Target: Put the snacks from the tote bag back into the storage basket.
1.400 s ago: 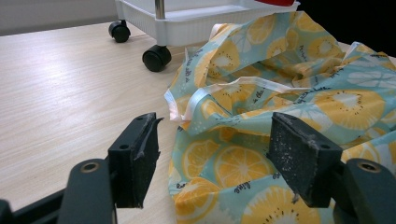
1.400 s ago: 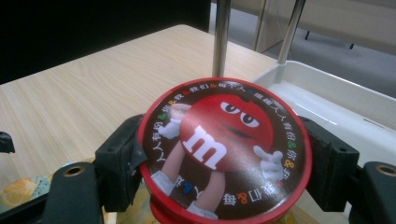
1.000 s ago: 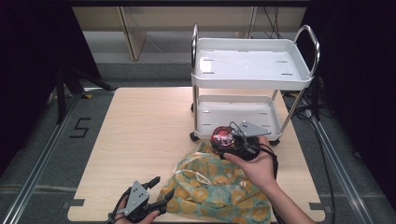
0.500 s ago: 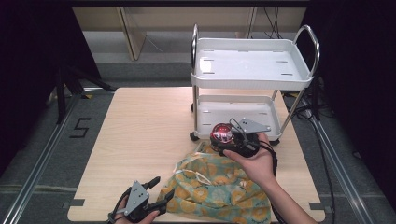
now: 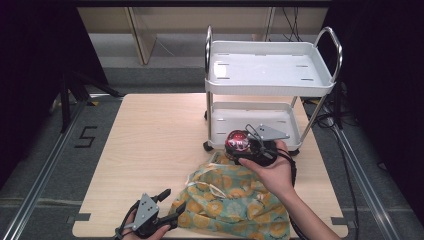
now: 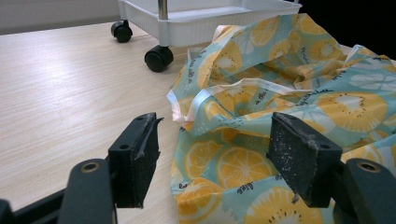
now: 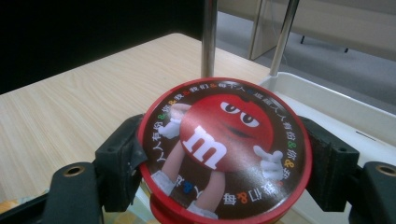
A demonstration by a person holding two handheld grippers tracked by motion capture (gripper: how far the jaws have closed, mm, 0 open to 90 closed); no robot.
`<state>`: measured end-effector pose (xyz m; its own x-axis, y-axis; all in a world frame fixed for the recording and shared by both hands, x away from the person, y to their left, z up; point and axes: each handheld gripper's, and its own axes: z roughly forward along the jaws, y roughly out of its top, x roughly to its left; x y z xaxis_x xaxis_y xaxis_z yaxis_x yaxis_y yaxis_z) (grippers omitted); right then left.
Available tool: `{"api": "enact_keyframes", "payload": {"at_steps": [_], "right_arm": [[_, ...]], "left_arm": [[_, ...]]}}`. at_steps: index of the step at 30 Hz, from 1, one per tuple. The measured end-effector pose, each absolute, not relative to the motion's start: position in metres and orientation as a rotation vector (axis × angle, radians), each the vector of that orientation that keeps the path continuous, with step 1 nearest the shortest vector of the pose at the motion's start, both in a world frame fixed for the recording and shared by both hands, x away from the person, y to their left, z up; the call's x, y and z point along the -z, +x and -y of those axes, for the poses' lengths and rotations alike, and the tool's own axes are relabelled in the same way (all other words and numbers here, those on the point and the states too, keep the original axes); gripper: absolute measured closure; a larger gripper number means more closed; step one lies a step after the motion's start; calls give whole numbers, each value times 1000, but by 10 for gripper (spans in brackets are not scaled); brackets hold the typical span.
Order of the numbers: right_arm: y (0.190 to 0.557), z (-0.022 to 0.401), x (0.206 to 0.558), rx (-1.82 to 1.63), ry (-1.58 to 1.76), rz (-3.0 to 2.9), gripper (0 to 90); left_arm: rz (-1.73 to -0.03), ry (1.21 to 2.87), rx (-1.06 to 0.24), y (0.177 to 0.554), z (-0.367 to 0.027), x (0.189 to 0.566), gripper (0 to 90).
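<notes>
Round tin [image 7: 223,151] clamped rim-to-rim in right gripper [image 5: 243,145], at cart's [image 5: 270,85] 6 o'clock; rigid, light, likely slippery, best held across sides; left gripper [image 6: 215,161] open at bag [image 6: 289,112].

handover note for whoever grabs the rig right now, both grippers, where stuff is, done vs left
Right gripper: shut on the red round tin, held above the table edge of the white cart, by its lower shelf.
Left gripper: open, jaws either side of the near edge of the fruit-print bag, not clamped.
Bag lies crumpled on the table, in front of the cart.
Done: tin is out and gripped.
Left, likely: set the tin on a cart shelf; both shelves look bare.
</notes>
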<state>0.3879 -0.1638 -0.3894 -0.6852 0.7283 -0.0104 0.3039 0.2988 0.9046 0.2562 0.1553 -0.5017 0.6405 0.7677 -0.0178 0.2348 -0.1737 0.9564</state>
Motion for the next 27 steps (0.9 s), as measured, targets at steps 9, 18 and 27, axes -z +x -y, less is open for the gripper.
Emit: {"api": "enact_keyframes", "payload": {"at_steps": [9,18,27], "right_arm": [[390,163,390,-1349,923,-2147,267],[393,163,391,-1364,955,-2132,267],[395,162,392,-1366,958,-2141,267]], "left_arm": [[-826,1724,-582,256,-155,502,329],[-817,1721,-580,256,-154,502,330],[-810,1737,-594,255,-155,501,330]]}}
